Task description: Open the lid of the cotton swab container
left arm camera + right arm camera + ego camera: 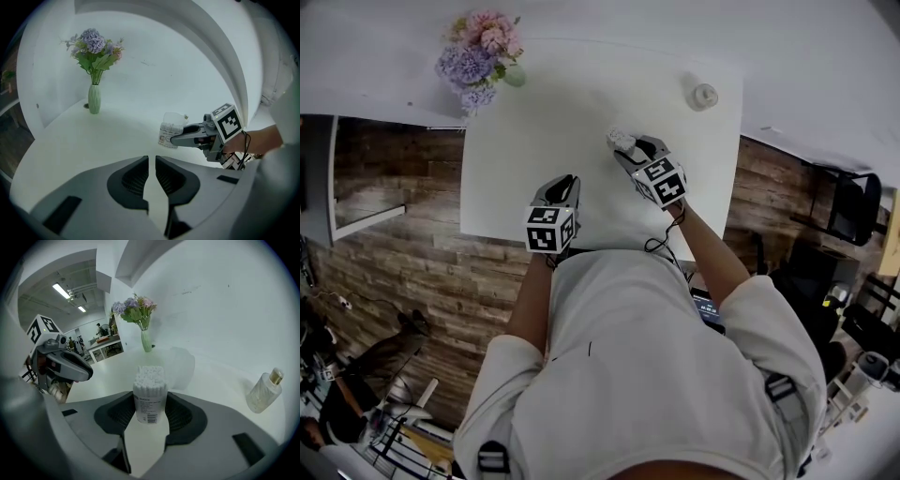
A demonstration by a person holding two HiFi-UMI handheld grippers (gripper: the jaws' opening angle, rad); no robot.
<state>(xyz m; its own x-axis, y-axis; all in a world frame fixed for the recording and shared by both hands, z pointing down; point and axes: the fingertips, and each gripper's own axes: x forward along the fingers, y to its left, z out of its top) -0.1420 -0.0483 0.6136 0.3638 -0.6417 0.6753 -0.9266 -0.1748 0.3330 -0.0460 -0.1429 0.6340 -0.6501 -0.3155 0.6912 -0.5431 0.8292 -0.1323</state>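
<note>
At the far left of the white table (534,131) a vase of lilac and pink flowers (478,58) stands against the wall, well away from the work.

The left gripper (151,176) hangs over the near edge of the table. Its jaws are drawn almost together with only a thin slit between them, and nothing is in it.

The cotton swab container (150,397) lies ahead of this gripper and to its right, apart from it, with bare tabletop between them and nothing in the way. It stands upright with its long axis vertical, in the middle of the table, a little toward the far side. Its label faces back toward the right gripper's camera.

The swab heads show bare at its top. The clear lid (183,365) looks tipped back, off the mouth, on the side away from the right gripper. From this the lid appears already open. Whether it hangs on a hinge cannot be told.

The right gripper (633,155) has its jaws set wide and clamped on the lower body of the container, one pad on each side. It is thus the arm at the container, and the left is a short reach off. Any further move on the lid would have to come over the top or from the far side.

Farther right, near the table's far right corner, a small clear bottle with a gold cap (265,390) stands well clear of both grippers.
</note>
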